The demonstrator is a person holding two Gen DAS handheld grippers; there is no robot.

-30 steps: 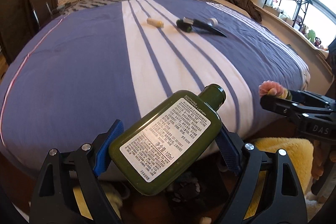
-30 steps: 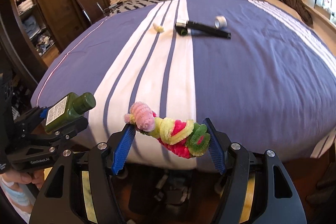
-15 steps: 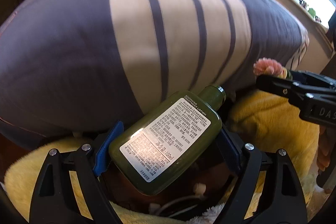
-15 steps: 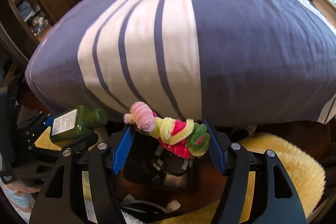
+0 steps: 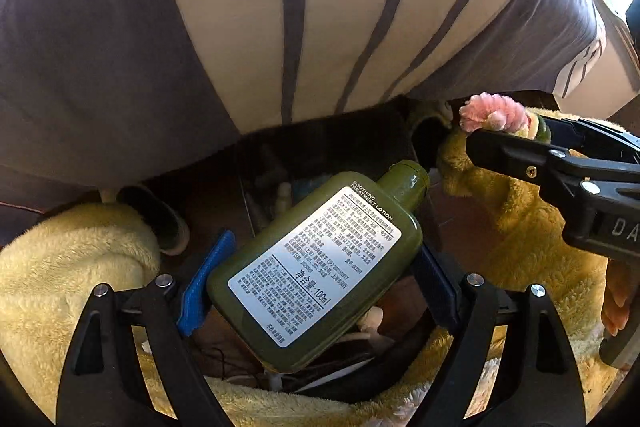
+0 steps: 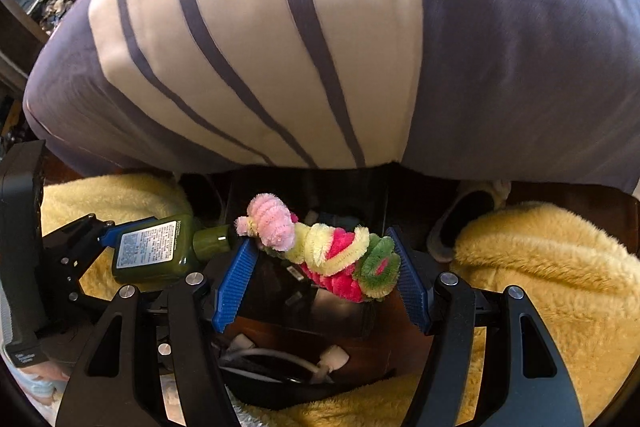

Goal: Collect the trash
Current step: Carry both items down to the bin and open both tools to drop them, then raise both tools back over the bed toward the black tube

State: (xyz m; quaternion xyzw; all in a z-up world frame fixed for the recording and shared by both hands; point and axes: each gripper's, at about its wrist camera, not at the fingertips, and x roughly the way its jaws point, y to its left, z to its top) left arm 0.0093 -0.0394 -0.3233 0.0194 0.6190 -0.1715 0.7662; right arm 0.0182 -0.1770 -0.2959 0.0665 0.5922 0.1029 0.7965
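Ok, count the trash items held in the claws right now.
2. The green lotion bottle sits in the left claw; the fuzzy pipe-cleaner toy sits in the right claw. More may lie hidden below.

Purple bedspread (image 6: 520,67) with cream stripes above yellow fluffy rug (image 6: 552,267), grey slipper (image 6: 468,223) at its edge

Lotion bottle in the left tongs

The left tongs (image 5: 316,287) clamp a green lotion bottle (image 5: 316,267), label up, below the striped bed (image 5: 320,7); right tongs (image 5: 516,131) grip a pipe-cleaner twist (image 5: 492,113).
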